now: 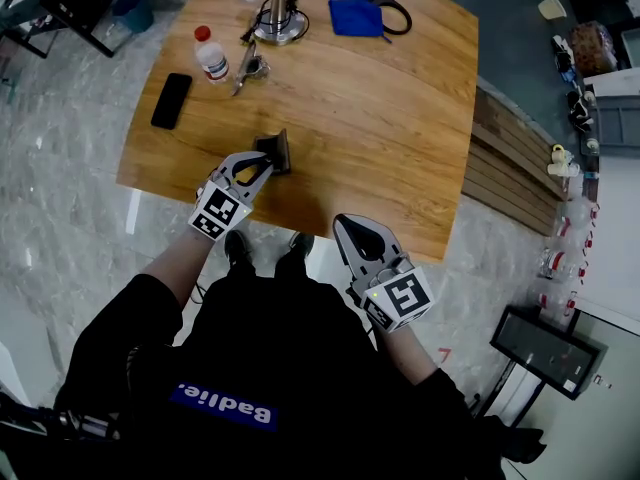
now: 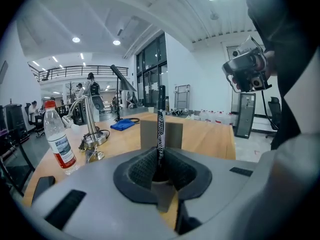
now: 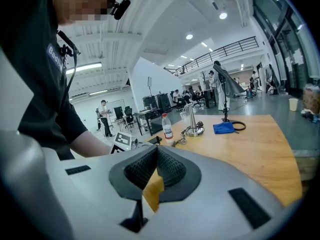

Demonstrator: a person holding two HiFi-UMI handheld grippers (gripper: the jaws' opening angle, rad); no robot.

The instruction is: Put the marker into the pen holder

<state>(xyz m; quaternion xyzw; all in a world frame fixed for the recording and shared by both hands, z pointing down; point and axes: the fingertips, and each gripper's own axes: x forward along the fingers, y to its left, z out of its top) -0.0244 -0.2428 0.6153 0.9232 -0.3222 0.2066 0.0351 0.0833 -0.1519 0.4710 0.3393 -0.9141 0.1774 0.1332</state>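
A black marker with white print stands upright between the jaws of my left gripper, which is shut on it. Right behind the marker is the grey square pen holder, standing on the wooden table. In the head view my left gripper has its tips against the pen holder, near the table's front left. My right gripper hovers at the table's front edge, to the right of the holder, shut with nothing in it. In the right gripper view its pads meet.
A water bottle and a black phone lie at the table's left. A lamp base with cable and a blue cloth sit at the far edge. Small metal items lie by the bottle.
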